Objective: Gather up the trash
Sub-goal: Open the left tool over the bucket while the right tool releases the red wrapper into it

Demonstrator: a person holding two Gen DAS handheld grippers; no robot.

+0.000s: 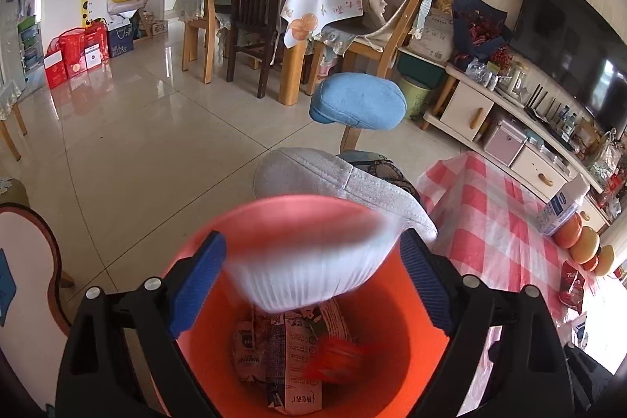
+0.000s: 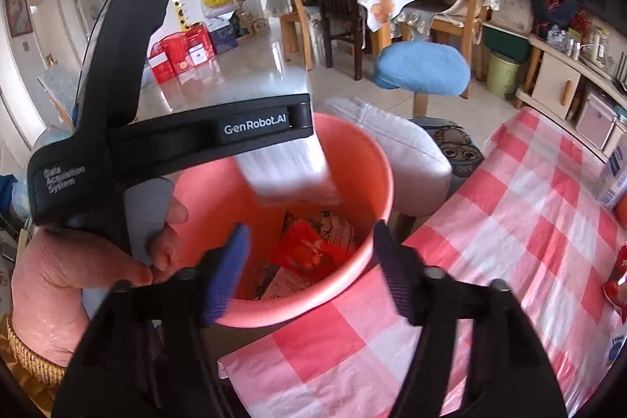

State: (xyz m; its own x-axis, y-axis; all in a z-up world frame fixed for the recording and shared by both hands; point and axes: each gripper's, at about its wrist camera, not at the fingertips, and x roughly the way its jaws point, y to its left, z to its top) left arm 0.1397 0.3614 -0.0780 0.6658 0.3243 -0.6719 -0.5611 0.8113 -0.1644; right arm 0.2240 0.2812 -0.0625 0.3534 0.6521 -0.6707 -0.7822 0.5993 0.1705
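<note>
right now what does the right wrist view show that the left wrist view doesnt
Only the right wrist view shows the person's left hand gripping the left tool's black handle, and the right tool, open and empty, over the bucket's near rim.

Only the left wrist view shows the left tool from behind, open, with the oranges on the checked cloth.

Both show the orange bucket holding cartons and a red wrapper, a blurred white pleated paper cup above it, and the blue stool.
</note>
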